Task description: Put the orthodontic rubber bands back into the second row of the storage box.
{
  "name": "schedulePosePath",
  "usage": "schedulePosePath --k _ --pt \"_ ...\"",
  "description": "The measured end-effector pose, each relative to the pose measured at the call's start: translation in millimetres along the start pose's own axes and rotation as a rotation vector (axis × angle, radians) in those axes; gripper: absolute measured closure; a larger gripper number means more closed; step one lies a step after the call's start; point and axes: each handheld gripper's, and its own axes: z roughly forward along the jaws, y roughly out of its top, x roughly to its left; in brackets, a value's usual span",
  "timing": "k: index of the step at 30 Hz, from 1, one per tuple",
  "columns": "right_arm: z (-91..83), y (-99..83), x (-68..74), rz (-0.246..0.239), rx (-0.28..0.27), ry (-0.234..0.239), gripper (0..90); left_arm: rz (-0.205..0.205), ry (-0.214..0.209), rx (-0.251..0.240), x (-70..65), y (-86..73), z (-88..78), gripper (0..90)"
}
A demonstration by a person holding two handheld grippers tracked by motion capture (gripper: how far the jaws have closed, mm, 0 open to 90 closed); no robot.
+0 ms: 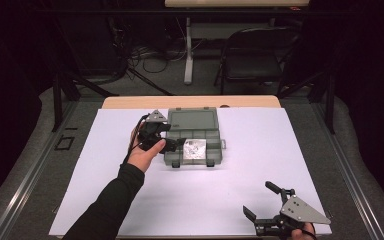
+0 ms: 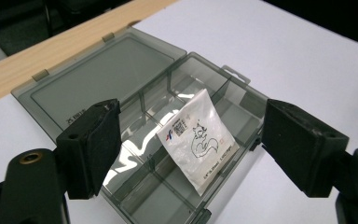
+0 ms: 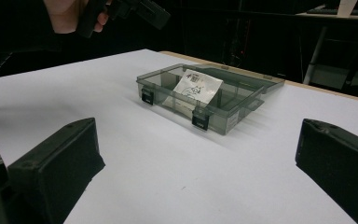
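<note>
Glossy smoky plastic box (image 2: pixel 135 121), shiny packet (image 2: pixel 198 140)

Open smoky compartment box (image 3: pixel 205 100) on the white tabletop (image 3: pixel 168 172), white printed packet (image 3: pixel 198 86) leaning inside; right gripper (image 3: pixel 198 163) jaws spread wide.

Wooden table (image 1: pixel 130 102), white sheet (image 1: pixel 260 165) on top, open compartment box (image 1: pixel 195 131) on sheet.

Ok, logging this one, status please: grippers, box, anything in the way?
Left gripper open, over the box. Right gripper open, near table edge. Lid open, white packet tilted across compartments. Nothing in the way.
</note>
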Motion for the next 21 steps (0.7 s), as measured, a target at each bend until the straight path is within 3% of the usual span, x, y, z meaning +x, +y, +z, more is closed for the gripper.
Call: schedulePosePath --k 12,17,21 --pt "-0.5 0.5 -0.1 -0.001 0.003 0.002 0.0 0.028 0.009 -0.075 -10.2 -15.8 -19.8 12.3" --pt "-1.2 0.9 0.0 -0.005 -0.006 -0.001 0.0 0.044 0.052 -0.084 -14.1 -24.6 -28.4 8.2" --pt "-2.5 1.2 -0.1 0.001 -0.007 -0.006 0.0 0.033 0.044 -0.088 -15.3 -33.1 -34.8 2.9"
